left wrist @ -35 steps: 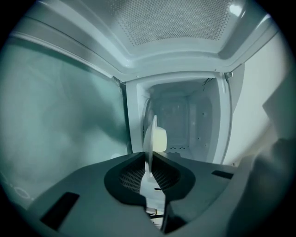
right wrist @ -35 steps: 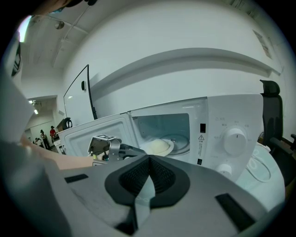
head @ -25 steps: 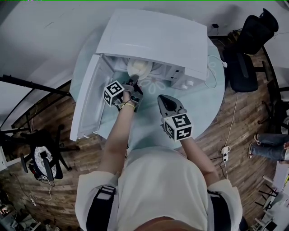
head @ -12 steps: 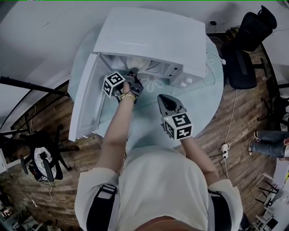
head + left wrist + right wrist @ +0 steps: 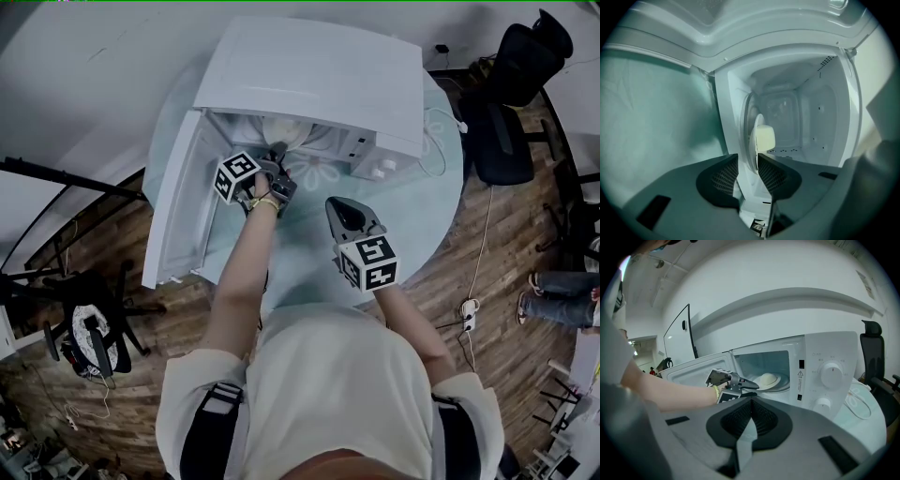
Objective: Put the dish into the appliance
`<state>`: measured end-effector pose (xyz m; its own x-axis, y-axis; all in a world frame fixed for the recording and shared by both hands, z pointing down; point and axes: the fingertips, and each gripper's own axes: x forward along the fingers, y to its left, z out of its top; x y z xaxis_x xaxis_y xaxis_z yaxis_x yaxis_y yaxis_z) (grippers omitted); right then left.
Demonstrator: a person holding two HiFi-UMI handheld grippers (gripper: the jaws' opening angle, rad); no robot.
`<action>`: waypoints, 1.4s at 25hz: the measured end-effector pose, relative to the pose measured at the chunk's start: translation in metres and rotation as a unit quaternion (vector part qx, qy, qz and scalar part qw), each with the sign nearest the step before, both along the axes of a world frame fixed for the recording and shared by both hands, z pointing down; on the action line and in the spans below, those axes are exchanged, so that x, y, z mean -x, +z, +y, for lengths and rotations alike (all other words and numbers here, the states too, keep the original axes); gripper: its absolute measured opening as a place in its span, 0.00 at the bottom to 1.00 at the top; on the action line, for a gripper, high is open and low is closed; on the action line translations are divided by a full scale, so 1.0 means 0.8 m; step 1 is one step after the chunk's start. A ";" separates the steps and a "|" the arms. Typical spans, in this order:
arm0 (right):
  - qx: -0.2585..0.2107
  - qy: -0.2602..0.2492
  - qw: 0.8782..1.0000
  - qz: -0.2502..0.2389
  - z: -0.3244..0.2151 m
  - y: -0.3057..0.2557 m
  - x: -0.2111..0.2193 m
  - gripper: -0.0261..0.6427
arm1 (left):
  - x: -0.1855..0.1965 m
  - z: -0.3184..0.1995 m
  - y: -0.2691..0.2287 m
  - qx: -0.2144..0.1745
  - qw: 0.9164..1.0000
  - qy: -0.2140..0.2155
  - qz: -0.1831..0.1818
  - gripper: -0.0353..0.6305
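Note:
The white microwave stands on the round table with its door swung open to the left. The white dish with a cream dome of food rests inside the cavity on the turntable. My left gripper is at the cavity mouth and its jaws are opening. The dish's rim runs between the pads, which stand apart from it. My right gripper hangs over the table in front of the microwave, shut and empty, with its pads meeting.
The microwave's knobs sit on the right panel. A white cable lies on the teal glass table. A black office chair stands at the right, a stand at the left, and a seated person's legs at the far right.
The left gripper has carried the dish forward from the opening into the microwave cavity. The right gripper has stayed in place.

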<state>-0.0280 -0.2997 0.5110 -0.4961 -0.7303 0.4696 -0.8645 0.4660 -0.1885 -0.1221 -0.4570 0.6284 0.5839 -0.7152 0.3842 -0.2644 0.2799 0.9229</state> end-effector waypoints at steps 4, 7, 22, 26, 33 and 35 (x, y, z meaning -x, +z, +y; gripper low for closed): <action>0.000 -0.002 1.000 0.000 0.007 -0.002 -0.004 0.05 | 0.003 0.012 -0.006 -0.005 1.000 -0.006 0.004 0.22; -0.002 -0.005 1.000 -0.001 0.013 -0.004 -0.008 0.05 | 0.001 0.024 -0.019 -0.020 1.000 -0.003 0.008 0.22; -0.024 -0.030 0.999 -0.010 0.075 -0.030 -0.032 0.05 | -0.022 0.165 -0.095 -0.107 0.982 0.069 -0.140 0.08; -0.029 -0.037 0.999 -0.012 0.099 -0.035 -0.045 0.05 | -0.035 0.209 -0.113 -0.132 0.968 0.080 -0.198 0.07; -0.032 -0.043 0.998 -0.022 0.149 -0.042 -0.066 0.05 | -0.064 0.288 -0.141 -0.162 0.943 0.102 -0.271 0.07; -0.033 -0.044 0.998 -0.025 0.166 -0.042 -0.071 0.05 | -0.072 0.312 -0.143 -0.166 0.938 0.112 -0.283 0.07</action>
